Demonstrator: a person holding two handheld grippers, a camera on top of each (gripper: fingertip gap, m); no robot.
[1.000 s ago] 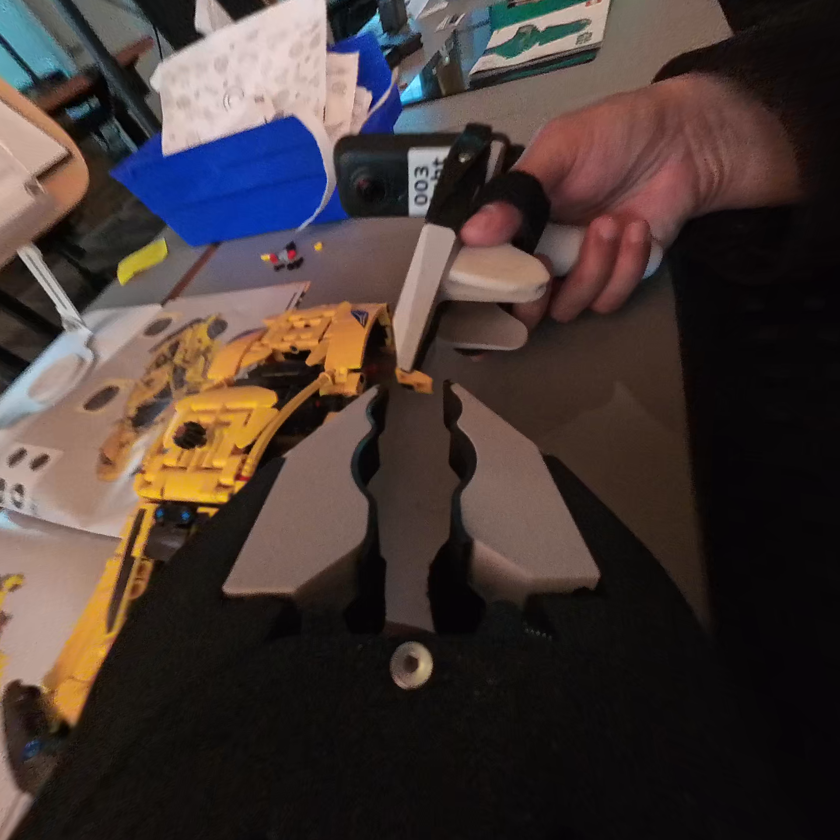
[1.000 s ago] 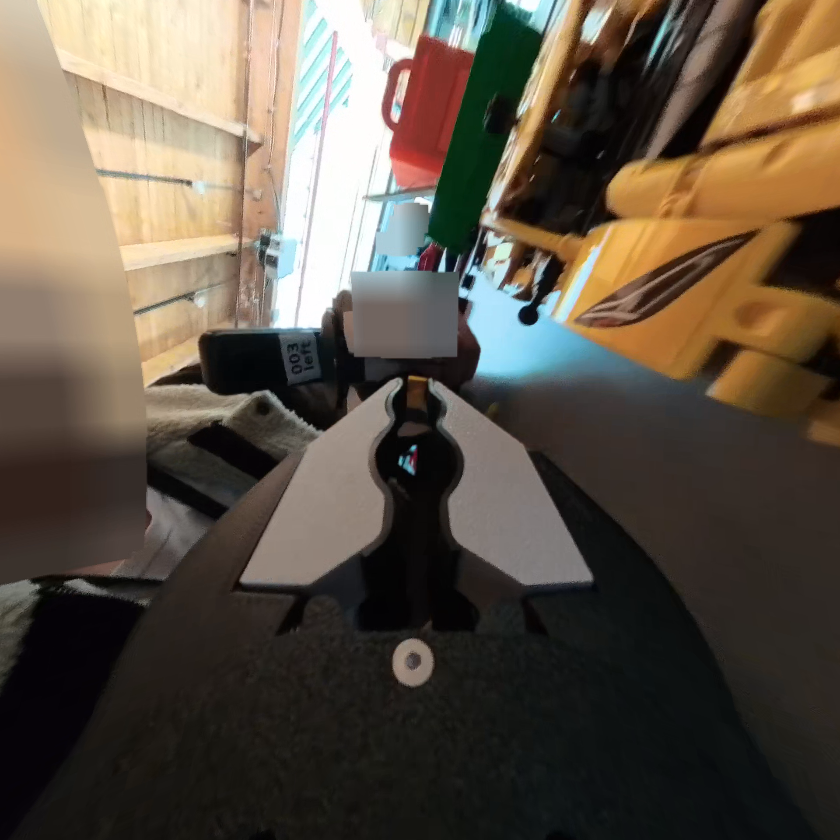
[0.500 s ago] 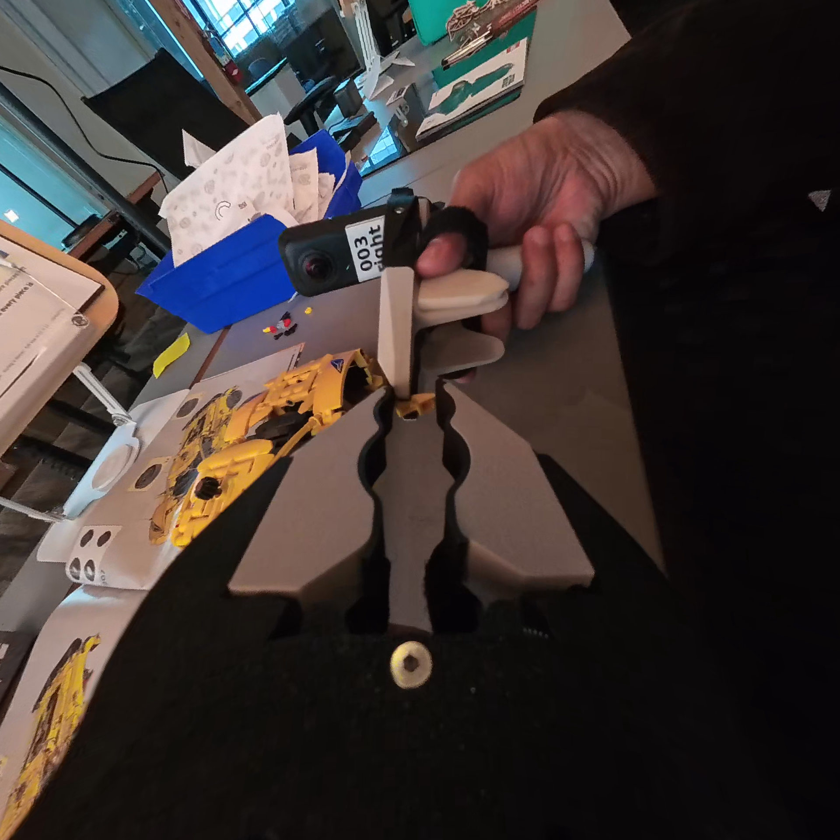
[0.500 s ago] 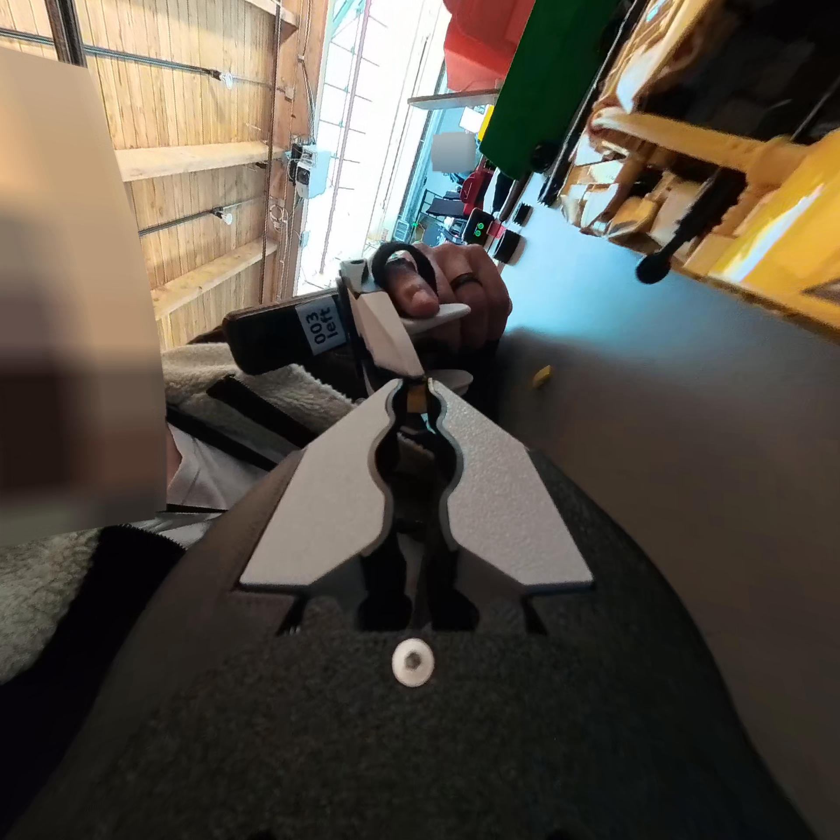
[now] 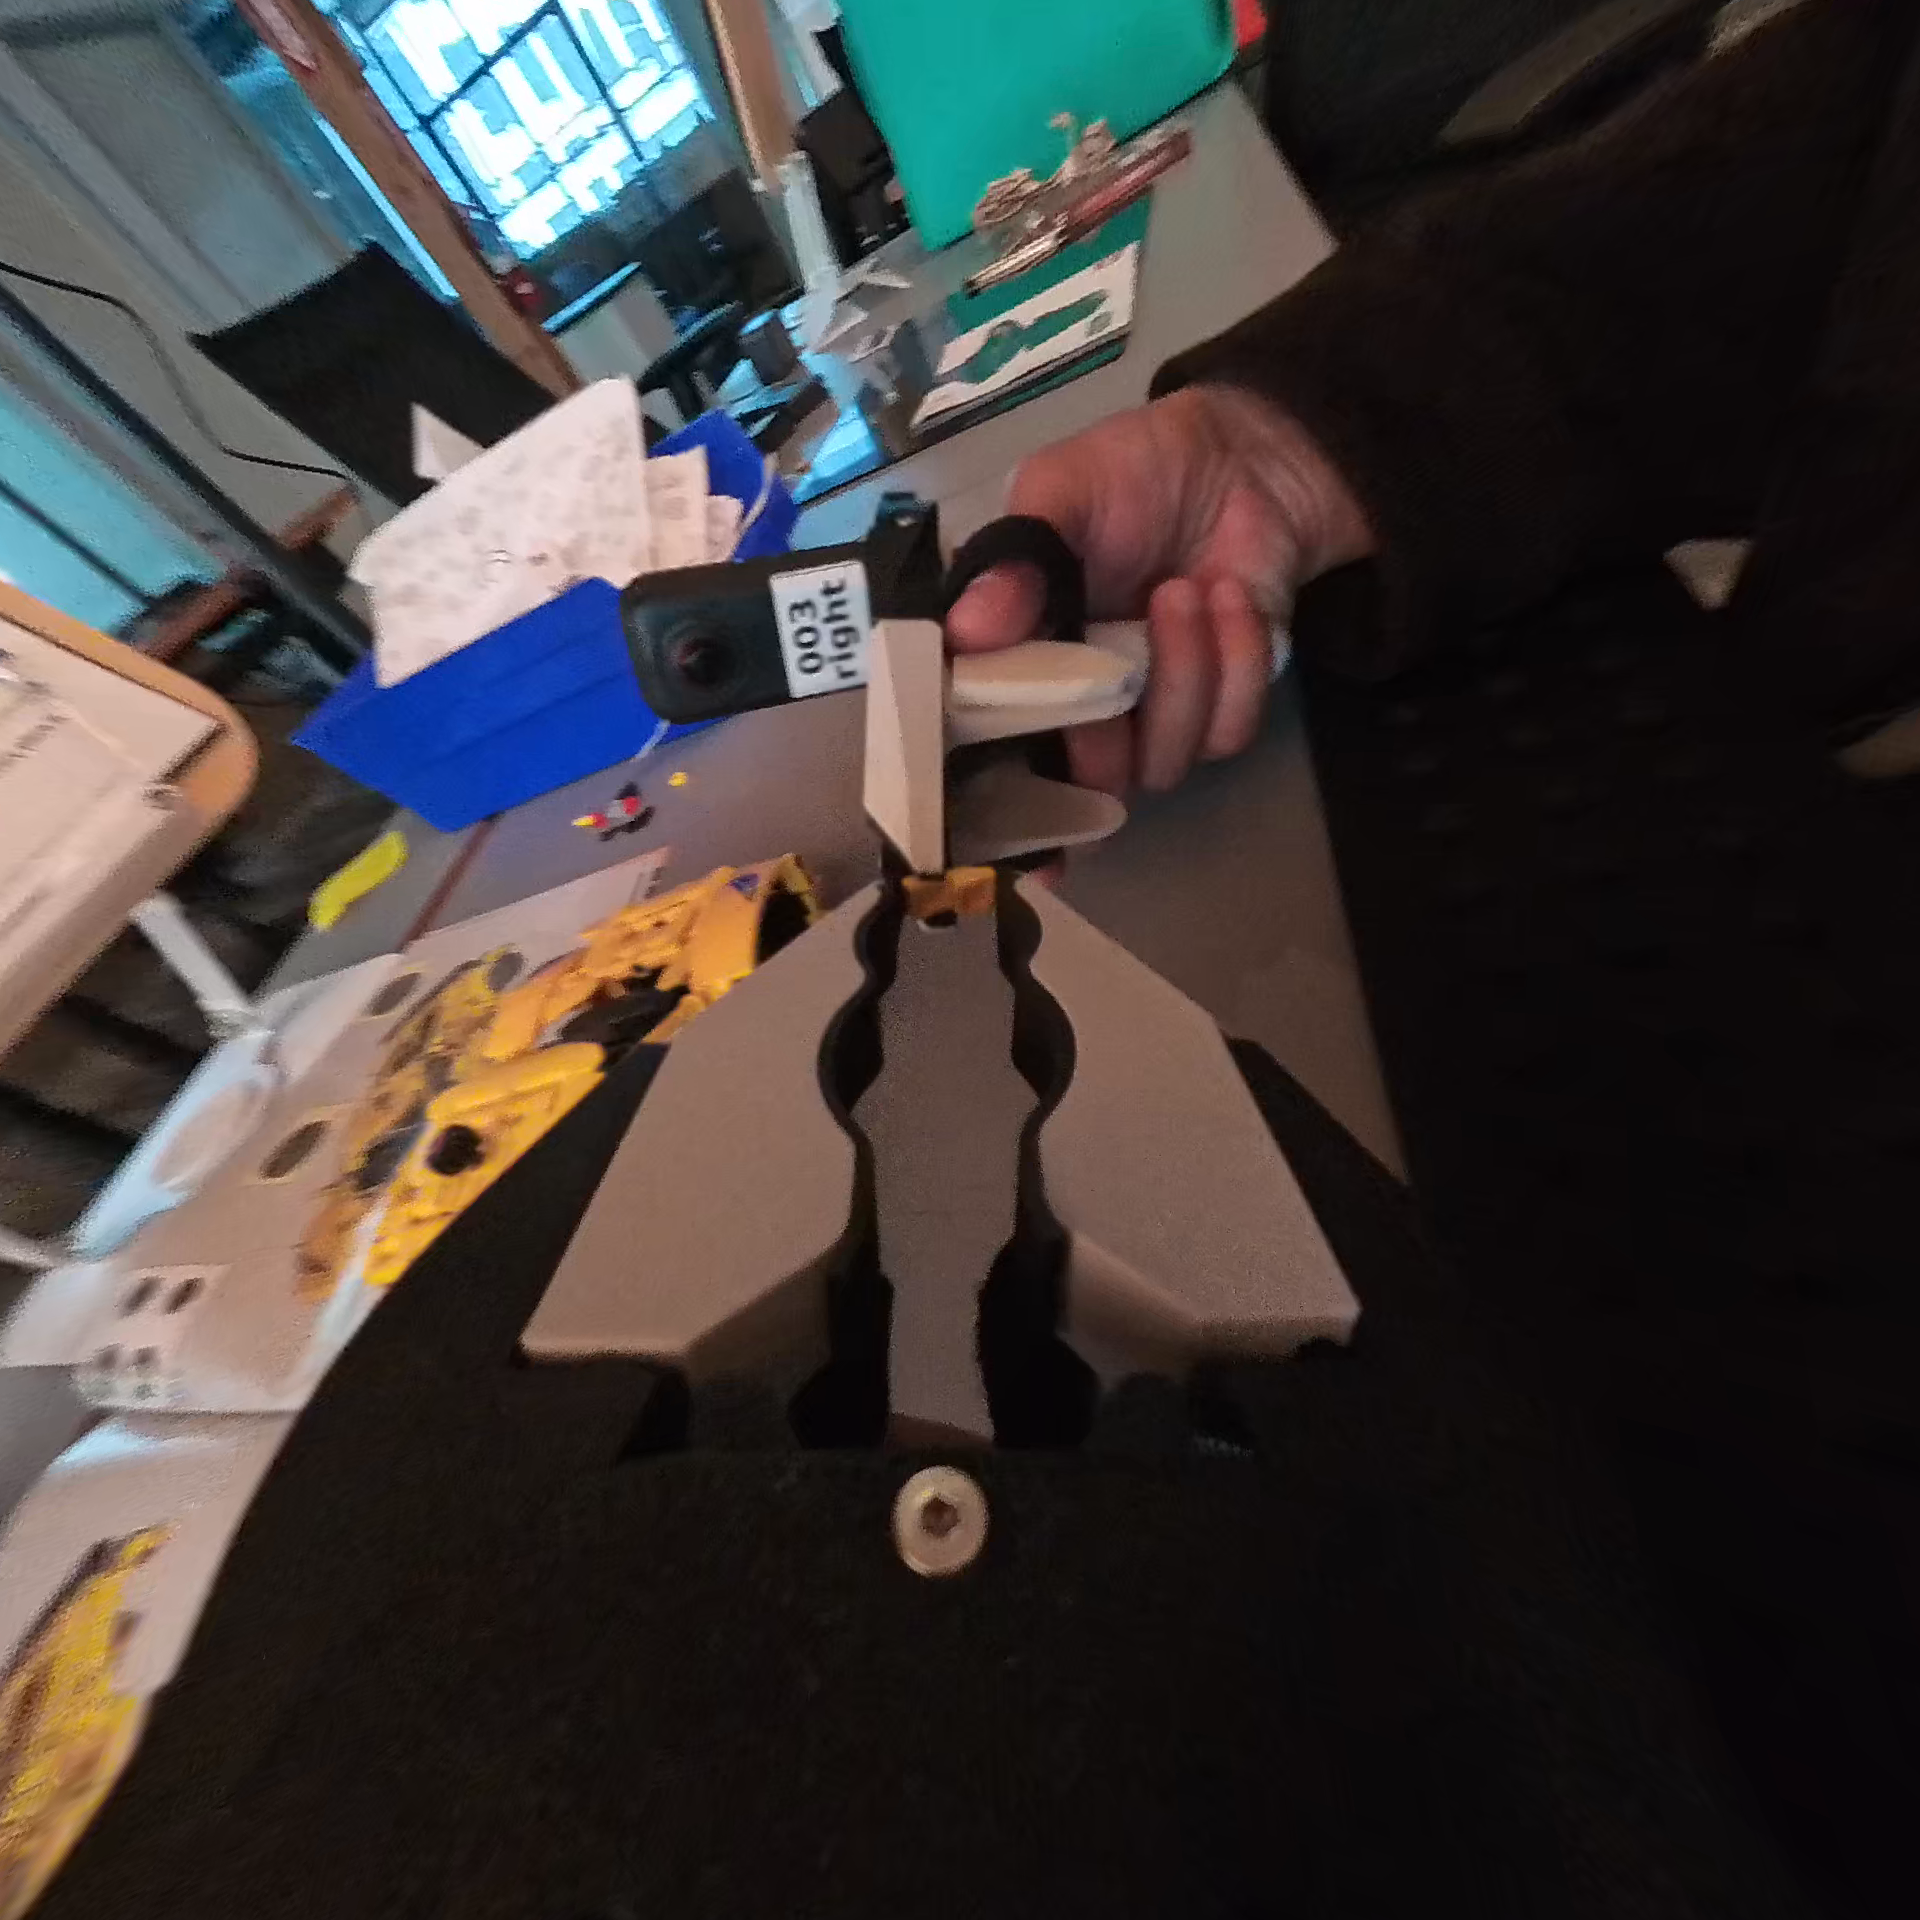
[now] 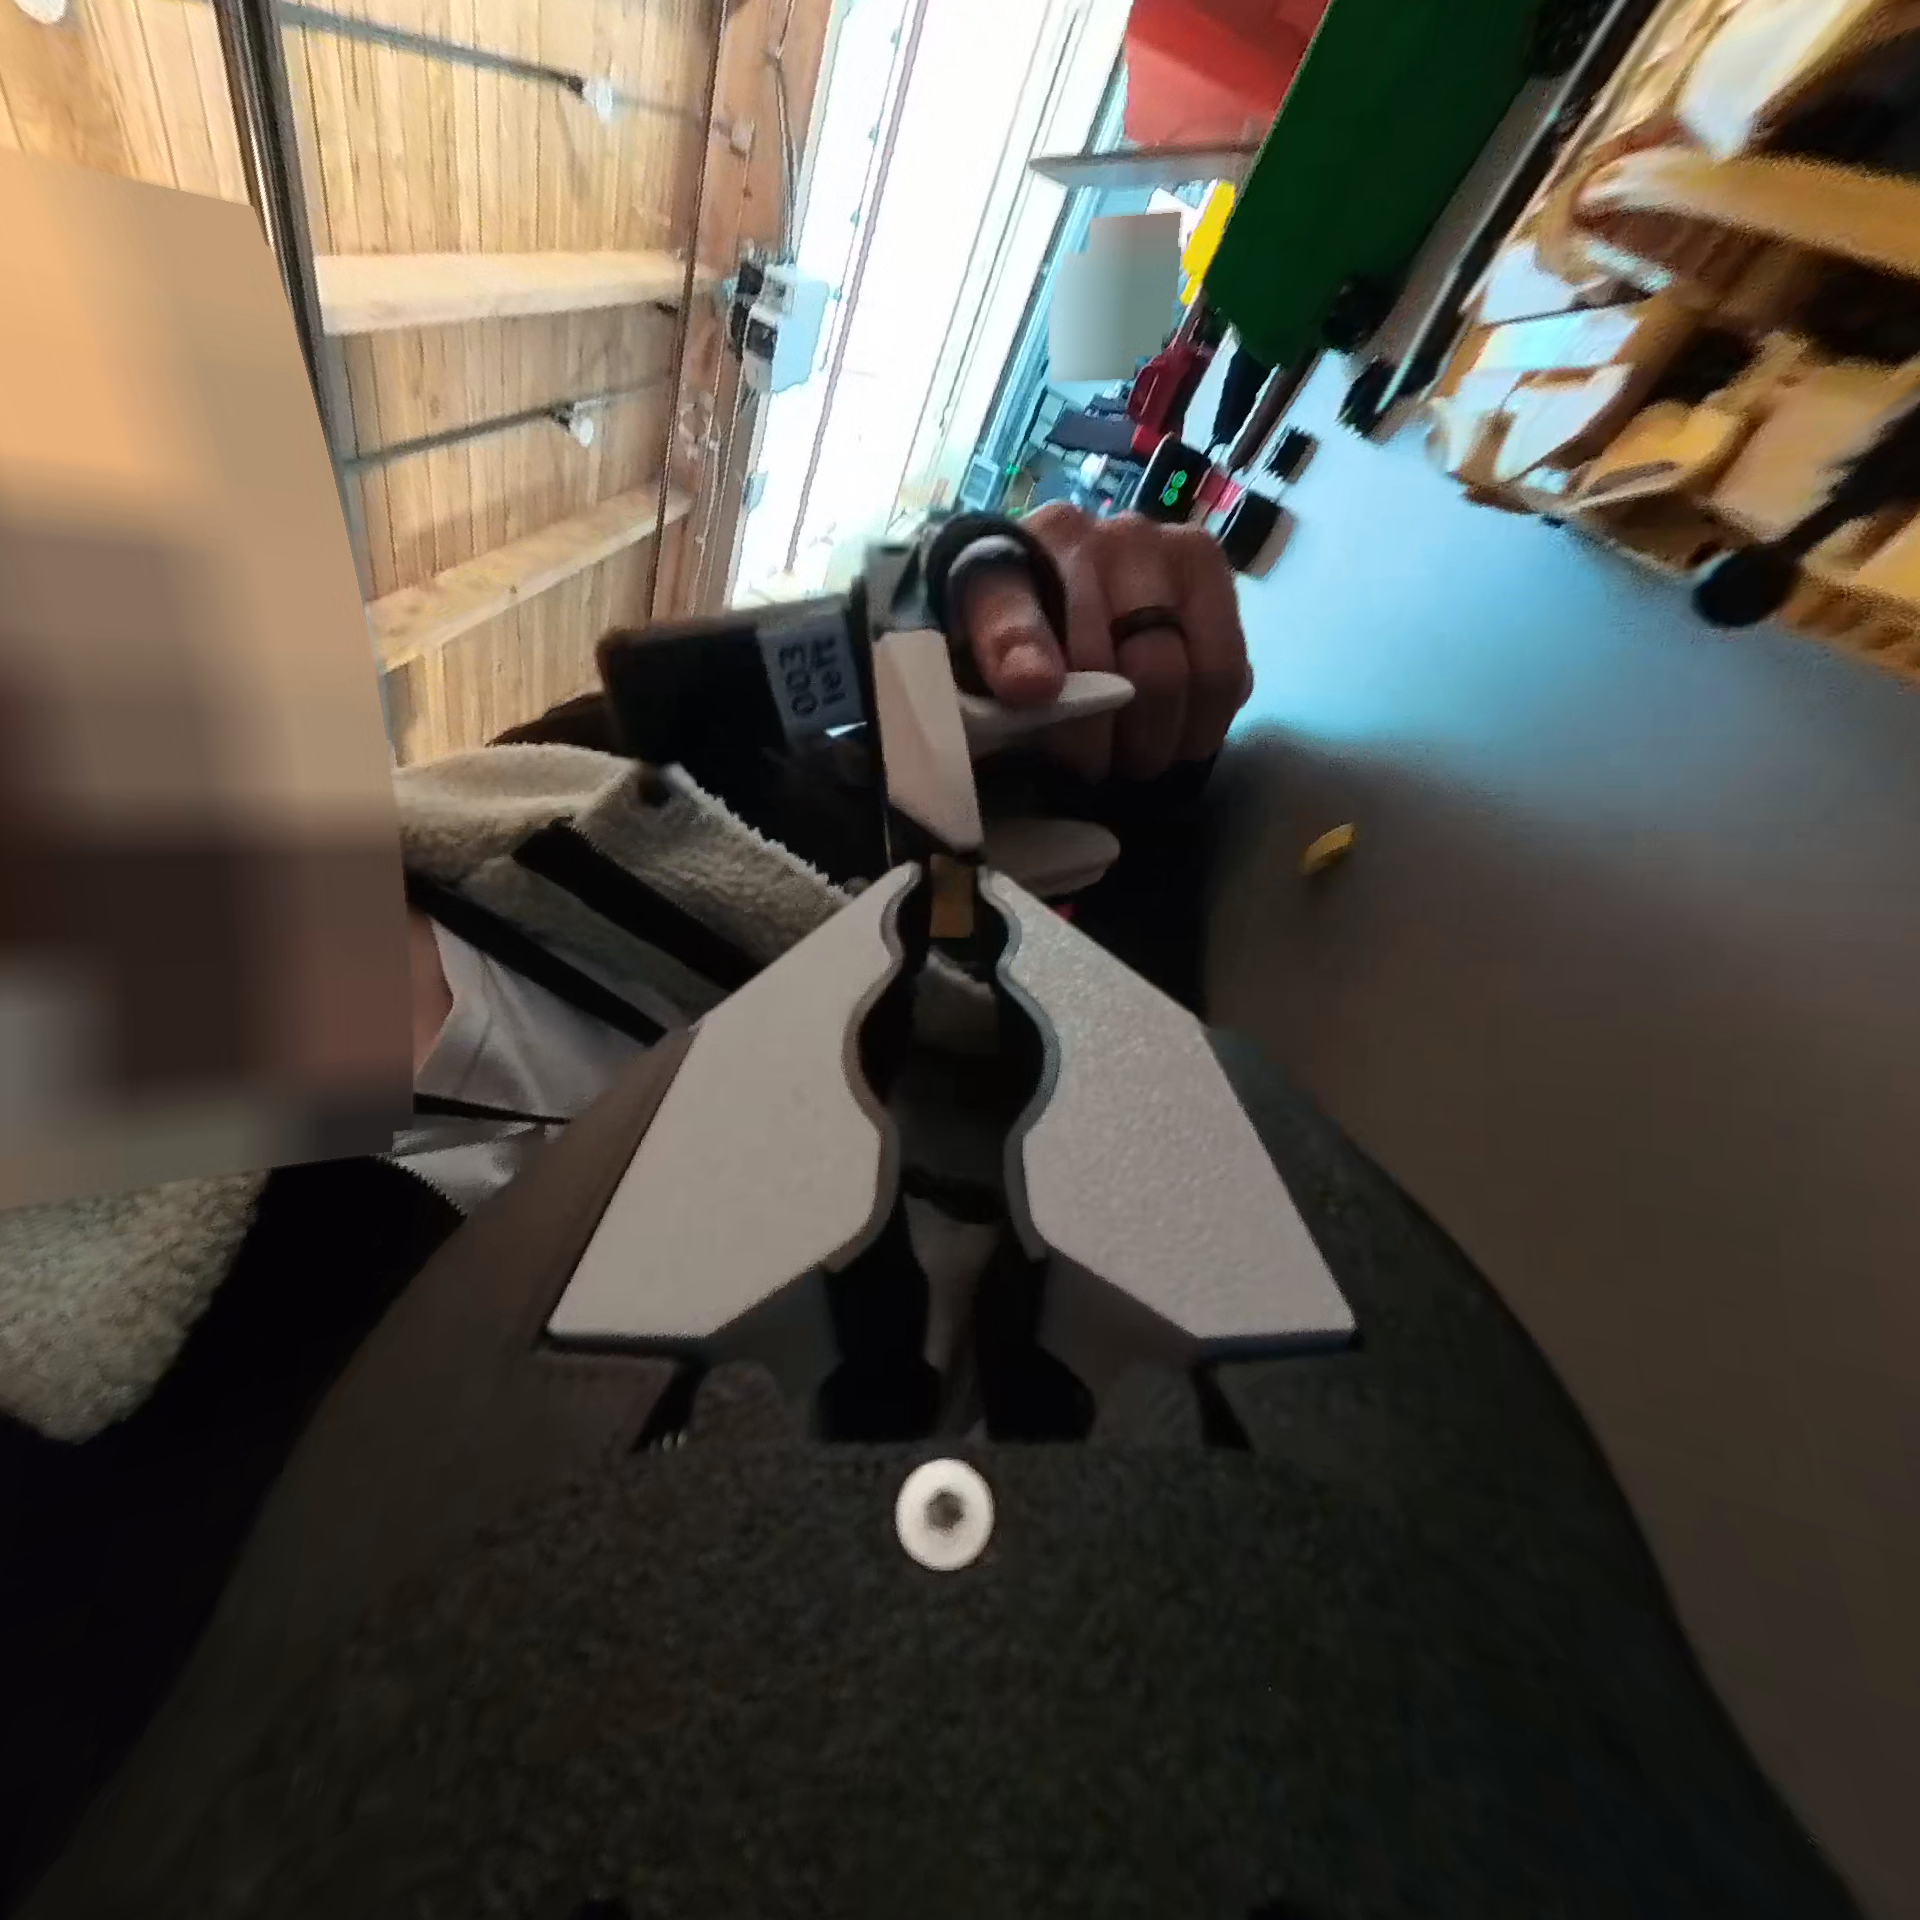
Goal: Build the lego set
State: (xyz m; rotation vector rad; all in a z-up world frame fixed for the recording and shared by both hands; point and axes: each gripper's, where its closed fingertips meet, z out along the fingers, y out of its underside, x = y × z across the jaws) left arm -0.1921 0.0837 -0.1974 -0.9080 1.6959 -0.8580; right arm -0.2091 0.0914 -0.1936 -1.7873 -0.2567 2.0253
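A small yellow Lego piece point(image 5: 948, 896) sits between the tips of my left gripper point(image 5: 943, 902), which is shut on it. My right gripper point(image 5: 914, 860) comes down from above, held by a hand, and its tips meet the same piece. In the right wrist view the piece point(image 6: 951, 902) is pinched between the tips of my right gripper point(image 6: 948, 883), and my left gripper point(image 6: 940, 831) meets it from the far side. The part-built yellow Lego car point(image 5: 540, 1039) lies on the instruction sheet point(image 5: 260, 1299) to the left, apart from both grippers. It is blurred in the right wrist view point(image 6: 1714, 416).
A blue bin point(image 5: 499, 707) with paper bags stands behind the car. Small loose pieces point(image 5: 618, 821) lie on the grey table point(image 5: 1195, 914) near it. One loose yellow piece point(image 6: 1330, 847) lies on the table. A person's dark sleeve point(image 5: 1610, 520) fills the right side. My left and right fingertips are right by each other.
Both grippers have risen and tilted together, still meeting at the small yellow piece. The car has slid lower and to the left in the left wrist view and looks farther off.
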